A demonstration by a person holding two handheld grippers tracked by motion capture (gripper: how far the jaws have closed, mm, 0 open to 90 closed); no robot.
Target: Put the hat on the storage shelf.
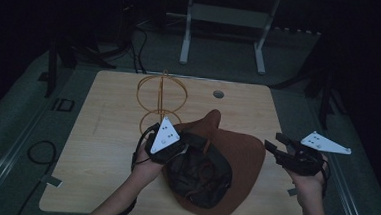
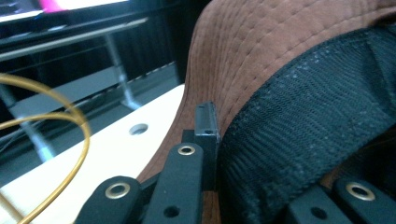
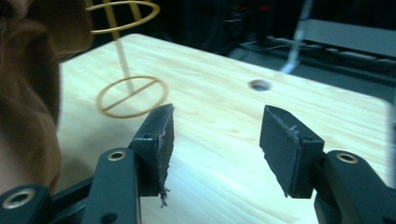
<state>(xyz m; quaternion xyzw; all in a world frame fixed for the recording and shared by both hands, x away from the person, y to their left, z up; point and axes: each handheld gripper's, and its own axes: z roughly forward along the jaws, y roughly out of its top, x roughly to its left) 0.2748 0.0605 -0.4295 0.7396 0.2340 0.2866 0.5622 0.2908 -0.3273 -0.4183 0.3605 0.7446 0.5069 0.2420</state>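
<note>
A brown wide-brimmed hat [image 1: 246,153] lies upside down on the wooden table [image 1: 111,142], its black mesh lining [image 1: 199,175] facing up. My left gripper [image 1: 192,140] is at the hat's left side, shut on the hat. In the left gripper view one jaw is outside the brown wall [image 2: 261,51] and the other is hidden behind the lining [image 2: 299,135]. My right gripper [image 1: 275,143] hovers open just right of the brim, with nothing between its fingers [image 3: 159,140]. The hat [image 3: 28,93] is at its left.
A gold wire hat stand [image 1: 161,98] rises behind the hat, with its ring base [image 3: 132,96] on the table. A cable hole [image 1: 218,94] sits at the back. Beyond the table are a white desk frame [image 1: 224,19] and floor cables.
</note>
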